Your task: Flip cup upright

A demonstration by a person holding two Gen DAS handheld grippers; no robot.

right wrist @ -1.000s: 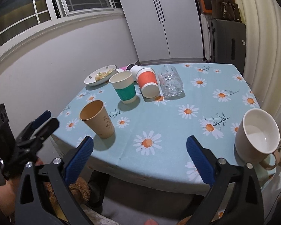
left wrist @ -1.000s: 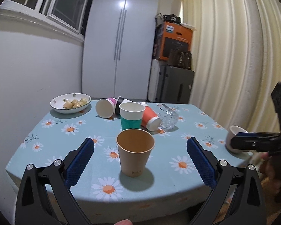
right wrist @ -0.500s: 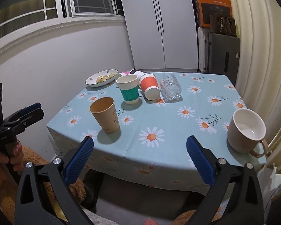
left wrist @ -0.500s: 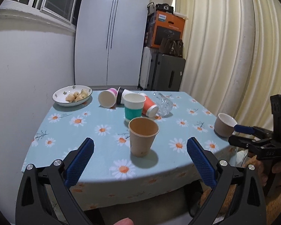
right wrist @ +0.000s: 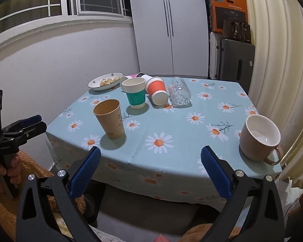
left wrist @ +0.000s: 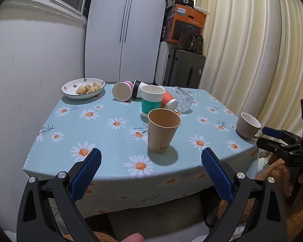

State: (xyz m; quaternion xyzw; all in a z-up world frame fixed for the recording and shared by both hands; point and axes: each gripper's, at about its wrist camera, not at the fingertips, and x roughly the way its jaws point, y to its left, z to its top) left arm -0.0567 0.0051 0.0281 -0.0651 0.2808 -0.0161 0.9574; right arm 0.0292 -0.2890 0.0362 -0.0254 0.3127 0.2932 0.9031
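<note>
Cup [left wrist: 163, 133] stands upright near the table's [left wrist: 103, 141] front edge; both grippers, left [left wrist: 151, 161] and right [right wrist: 150, 160], gape wide, empty, and have backed farther off the table than before.

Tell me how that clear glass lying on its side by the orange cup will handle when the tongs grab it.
The clear glass lies on its side, so a nudge would likely roll it, though the orange cup beside it may block one direction. Its smooth, cut walls look slippery and probably heavier than the paper cups. Being glass, it seems breakable, so grip gently.
</note>
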